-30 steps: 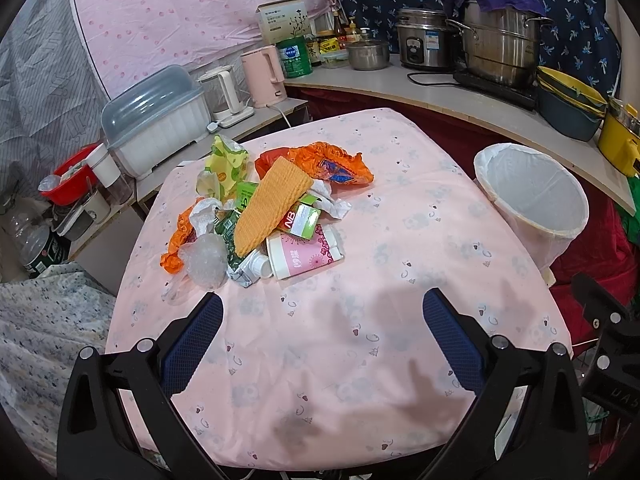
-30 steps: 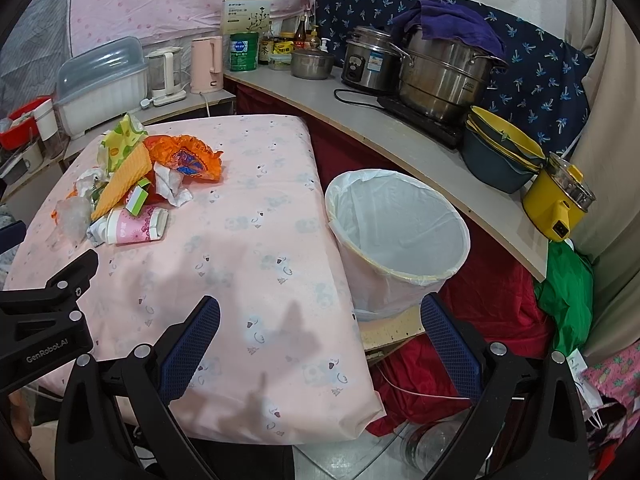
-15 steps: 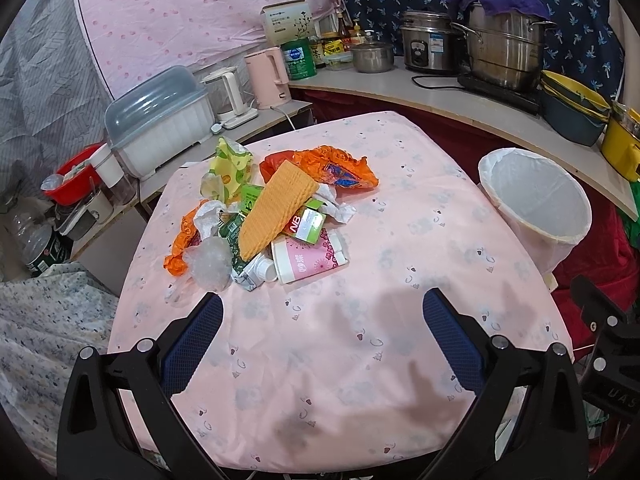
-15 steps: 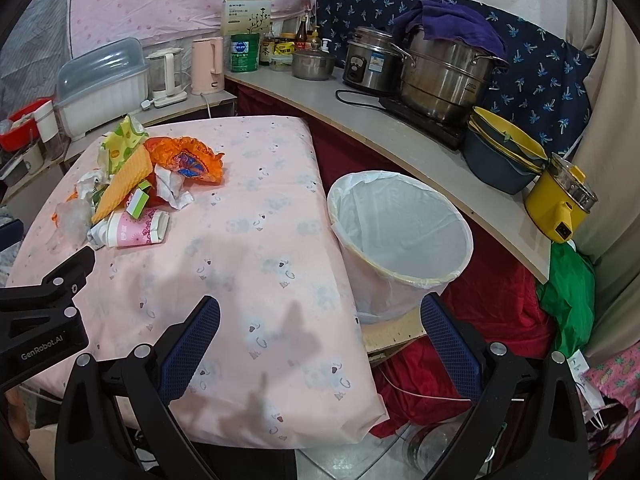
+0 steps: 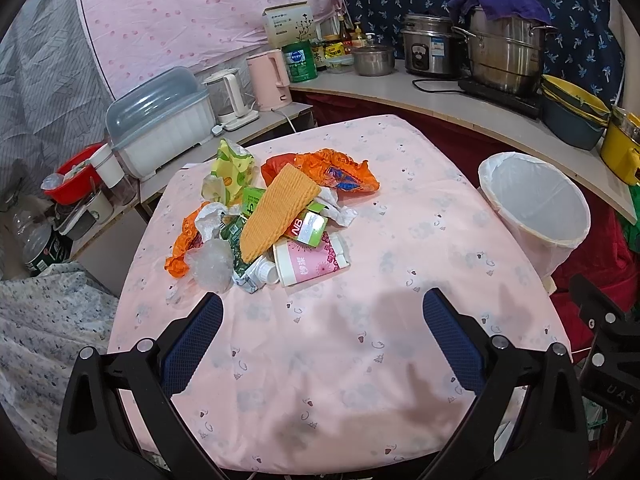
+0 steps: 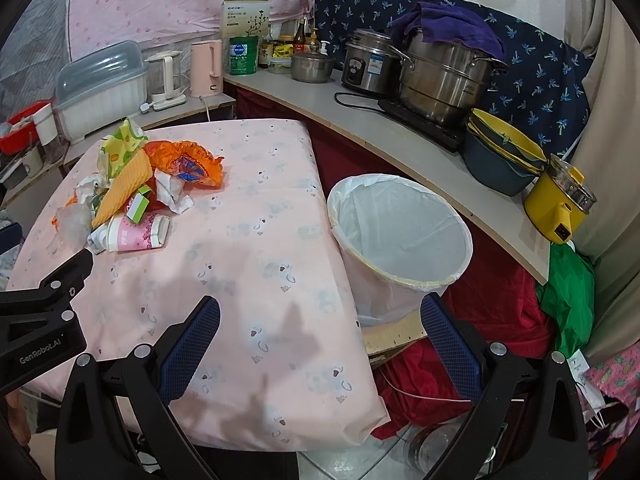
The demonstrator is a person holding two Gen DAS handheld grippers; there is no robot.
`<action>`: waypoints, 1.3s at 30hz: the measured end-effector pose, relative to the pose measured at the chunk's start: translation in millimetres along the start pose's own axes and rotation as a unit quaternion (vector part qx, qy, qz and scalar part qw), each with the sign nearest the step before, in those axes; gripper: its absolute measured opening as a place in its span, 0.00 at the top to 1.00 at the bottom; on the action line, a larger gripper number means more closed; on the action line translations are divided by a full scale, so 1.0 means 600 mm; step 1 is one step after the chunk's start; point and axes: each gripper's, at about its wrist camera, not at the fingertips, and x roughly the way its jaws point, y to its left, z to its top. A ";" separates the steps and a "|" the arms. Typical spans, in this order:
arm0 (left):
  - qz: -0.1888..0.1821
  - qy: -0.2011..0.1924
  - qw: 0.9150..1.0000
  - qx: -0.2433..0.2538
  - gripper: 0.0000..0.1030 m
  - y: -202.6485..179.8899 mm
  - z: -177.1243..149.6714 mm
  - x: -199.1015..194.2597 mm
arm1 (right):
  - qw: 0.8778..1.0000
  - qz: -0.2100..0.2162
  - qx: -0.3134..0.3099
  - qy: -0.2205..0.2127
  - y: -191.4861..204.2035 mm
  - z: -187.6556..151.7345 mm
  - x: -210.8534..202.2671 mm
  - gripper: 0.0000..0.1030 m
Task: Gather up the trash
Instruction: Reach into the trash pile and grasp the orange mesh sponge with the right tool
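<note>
Trash pile point(image 5: 276, 220) mid-table, bin point(image 5: 536, 204) beside edge | both my claws, left point(image 5: 322, 336) and right point(image 6: 320, 336), wide, empty | light, crumply, likely slippery | pinch pink cup point(image 5: 312, 262) across its body

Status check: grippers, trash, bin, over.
Left gripper and right gripper open, empty. Trash pile untouched on table. Bin lined, nothing blocking.

A table point(image 5: 400, 360) under a pink patterned cloth carries one heap at its far left: a pink paper cup point(image 5: 310, 260) on its side at the near edge, crumpled clear plastic point(image 5: 210, 266) beside it, an orange wrapper point(image 5: 340, 168) farther back, and a yellow-green bag point(image 5: 234, 166) behind.
</note>
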 end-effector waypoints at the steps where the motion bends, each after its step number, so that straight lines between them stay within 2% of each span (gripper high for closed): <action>1: -0.001 -0.001 1.000 0.000 0.07 0.001 0.000 -0.001 | 1.000 0.000 0.001 -0.001 0.000 0.001 -0.001 0.07; 17: -0.017 -0.011 1.000 -0.009 0.07 0.020 -0.005 -0.007 | 1.000 -0.010 0.012 -0.014 0.013 0.011 -0.010 0.07; 28: -0.017 -0.016 0.999 -0.042 0.07 0.084 0.002 0.023 | 0.999 -0.018 0.023 -0.038 0.037 0.045 0.004 0.07; 32: -0.018 -0.011 0.998 -0.056 0.07 0.117 0.003 0.043 | 0.999 -0.006 0.027 -0.044 0.057 0.065 0.017 0.07; 36: -0.012 0.004 0.997 -0.080 0.07 0.161 0.000 0.076 | 0.998 0.025 0.027 -0.041 0.089 0.085 0.041 0.07; 39: 0.000 0.026 0.995 -0.099 0.07 0.200 -0.007 0.109 | 0.998 0.048 0.019 -0.031 0.120 0.099 0.067 0.12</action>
